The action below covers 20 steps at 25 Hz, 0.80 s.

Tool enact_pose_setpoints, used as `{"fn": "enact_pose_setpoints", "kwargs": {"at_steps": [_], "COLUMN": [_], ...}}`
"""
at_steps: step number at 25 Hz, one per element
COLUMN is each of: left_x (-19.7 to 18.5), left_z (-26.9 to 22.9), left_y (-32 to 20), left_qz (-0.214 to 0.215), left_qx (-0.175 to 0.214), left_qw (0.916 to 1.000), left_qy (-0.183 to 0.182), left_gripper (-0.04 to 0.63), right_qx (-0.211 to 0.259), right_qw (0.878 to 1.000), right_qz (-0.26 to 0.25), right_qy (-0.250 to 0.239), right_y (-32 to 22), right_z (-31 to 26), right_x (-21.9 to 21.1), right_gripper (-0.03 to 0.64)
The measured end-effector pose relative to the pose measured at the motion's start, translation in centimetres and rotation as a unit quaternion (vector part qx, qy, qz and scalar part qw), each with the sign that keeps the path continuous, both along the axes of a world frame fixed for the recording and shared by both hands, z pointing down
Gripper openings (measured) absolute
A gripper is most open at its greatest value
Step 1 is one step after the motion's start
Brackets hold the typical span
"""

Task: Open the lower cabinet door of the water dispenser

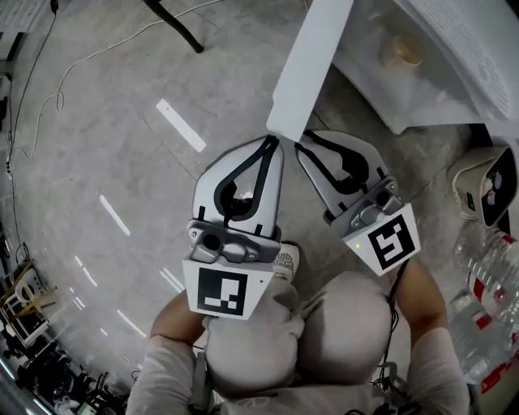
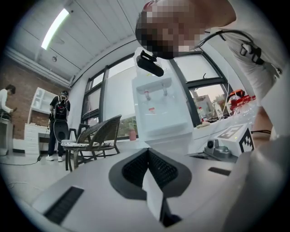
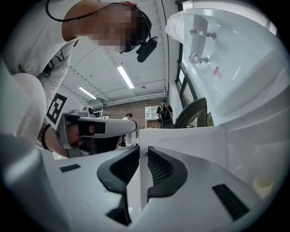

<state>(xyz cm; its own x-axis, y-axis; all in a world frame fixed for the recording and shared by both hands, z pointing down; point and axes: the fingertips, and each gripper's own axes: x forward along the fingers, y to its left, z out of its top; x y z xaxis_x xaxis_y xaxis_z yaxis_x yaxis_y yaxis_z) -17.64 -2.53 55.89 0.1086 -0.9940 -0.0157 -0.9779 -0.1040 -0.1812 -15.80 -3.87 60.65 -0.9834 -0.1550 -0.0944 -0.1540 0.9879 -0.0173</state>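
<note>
The white water dispenser [image 2: 159,108] stands ahead with its two taps [image 3: 198,44] at the top. Its lower cabinet door [image 1: 312,65] is swung out and shows edge-on as a long white panel. Both grippers sit at the door's free end. My left gripper [image 1: 274,143] has its dark ribbed pads [image 2: 163,170] closed on the white door edge [image 2: 153,195]. My right gripper [image 1: 302,148] stands beside it on the other side, and its pads [image 3: 159,168] press on the same door edge [image 3: 141,181]. Inside the open cabinet a small pale cup [image 1: 403,50] shows.
Clear water bottles [image 1: 491,280] and a small white appliance [image 1: 485,185] stand on the floor at the right. Cables [image 1: 49,97] and a black stand leg [image 1: 174,24] lie on the grey floor at the left. A wicker chair [image 2: 97,136] and people [image 2: 59,120] are farther off.
</note>
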Motion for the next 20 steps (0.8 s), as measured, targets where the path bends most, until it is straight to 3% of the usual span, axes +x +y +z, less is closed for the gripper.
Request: {"fn": "enact_pose_setpoints", "kwargs": {"at_steps": [20], "left_x": [-7.7], "left_z": [1.4], "left_y": [1.6], "left_qz": [-0.083], "left_qx": [0.006], "left_qw": [0.9965], "left_qy": [0.011], "left_gripper": [0.003], "right_qx": [0.023], "right_qw": [0.999], "right_qz": [-0.033], "right_qy": [0.009], "right_y": [-0.7], "right_z": [0.0], "right_x": [-9.9], "right_gripper": [0.051]}}
